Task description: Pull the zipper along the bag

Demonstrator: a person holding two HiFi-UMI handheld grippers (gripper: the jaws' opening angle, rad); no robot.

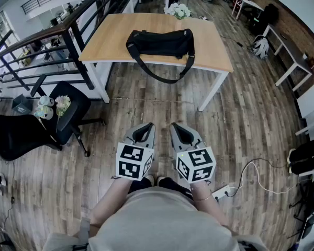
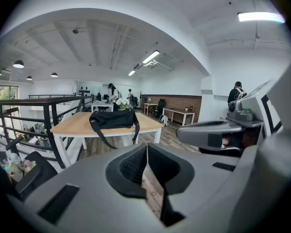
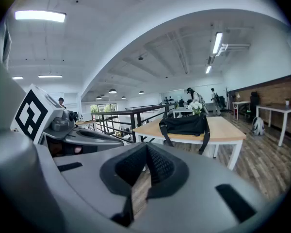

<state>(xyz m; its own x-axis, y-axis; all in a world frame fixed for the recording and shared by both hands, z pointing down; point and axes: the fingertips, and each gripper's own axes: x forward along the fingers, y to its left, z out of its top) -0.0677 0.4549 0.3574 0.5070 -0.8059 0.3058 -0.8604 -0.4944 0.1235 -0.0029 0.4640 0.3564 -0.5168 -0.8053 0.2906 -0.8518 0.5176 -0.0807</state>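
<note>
The left gripper [image 1: 144,126] and right gripper [image 1: 177,126] sit side by side, jaws closed on nothing. They are well short of the black duffel bag [image 1: 159,42], which lies straight ahead on a wooden table [image 1: 214,51]. The wise approach is probably to close in first, then pin the fabric with one gripper and pinch the zipper pull, too small to see from here, with the other. A plank floor [image 1: 240,114] lies beneath them, and a black railing [image 1: 68,33] stands beyond the left gripper.

We see a light wooden rectangular worktop [image 1: 112,38] with white legs on the wood-plank floor [image 1: 251,119], a black fabric duffel bag [image 1: 159,42] lying on it, its strap [image 1: 162,78] drooping over the near edge.
</note>
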